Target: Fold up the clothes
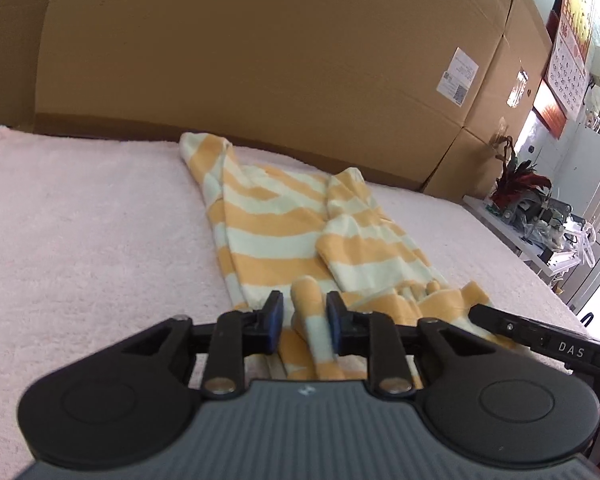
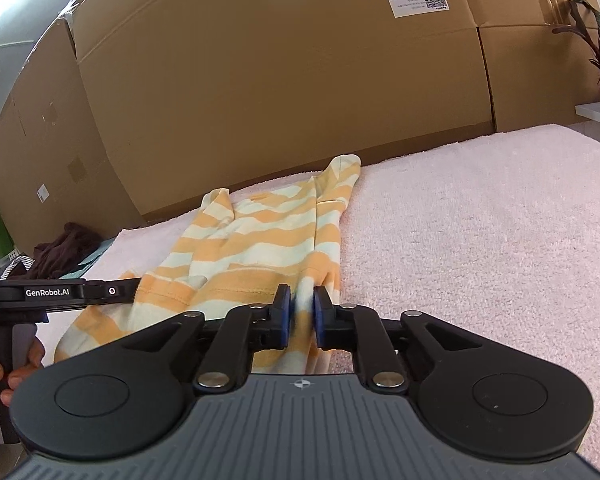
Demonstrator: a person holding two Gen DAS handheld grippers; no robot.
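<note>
Across a fluffy pale pink towel (image 1: 80,208) covering the desk lies a soft knit garment (image 1: 268,224) in broad orange and cream stripes, its body stretched lengthwise toward the cardboard, one sleeve folded over on top and the near hem bunched in thick ridges. At that hem the left claw (image 1: 303,322) stands narrowly parted, a rolled fold of the striped cloth between its blue pads, with a gap showing beside the left one. The right claw (image 2: 301,316), matte black with ribbed grey housing, pinches another bunched fold of the hem tightly between its blue pads. Behind the desk rise large smooth brown cardboard boxes (image 2: 260,60) bearing white printed labels. Off to the side sit a dark crumpled cloth (image 2: 66,248) and a red-leafed plant (image 1: 518,178).
</note>
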